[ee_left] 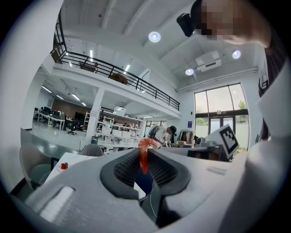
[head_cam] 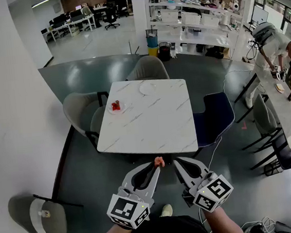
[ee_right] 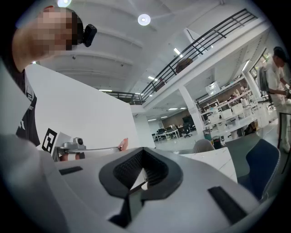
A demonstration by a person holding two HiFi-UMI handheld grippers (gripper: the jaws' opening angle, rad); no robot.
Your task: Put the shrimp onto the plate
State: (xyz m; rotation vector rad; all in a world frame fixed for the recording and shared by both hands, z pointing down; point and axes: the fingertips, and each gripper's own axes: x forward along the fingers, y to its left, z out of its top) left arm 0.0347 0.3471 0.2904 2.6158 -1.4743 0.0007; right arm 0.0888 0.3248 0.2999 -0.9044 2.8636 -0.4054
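Right. Head view: left gripper [head_cam: 156, 167] short of marble table [head_cam: 151, 123], shrimp [head_cam: 159, 161] pinched at its tips, well apart from white plate [head_cam: 148, 89] at far edge. Small dish [head_cam: 122, 109] with red item near table's left edge. Right gripper [head_cam: 177, 163] just beside left.

Left gripper view: jaws clamped on shrimp mid-body, one end curling above.

Right gripper view: jaws together, nothing between.

Judgement: shrimp light, soft, likely slippery. Gentle mid-body pinch suits; hard squeeze could crush it.

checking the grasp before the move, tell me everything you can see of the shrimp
The shrimp is small, orange-pink and glossy. It hangs upright, pinched at the tips of the shut jaws of the left gripper, its curled end poking above them. It is held in the air, short of the near edge of the table.
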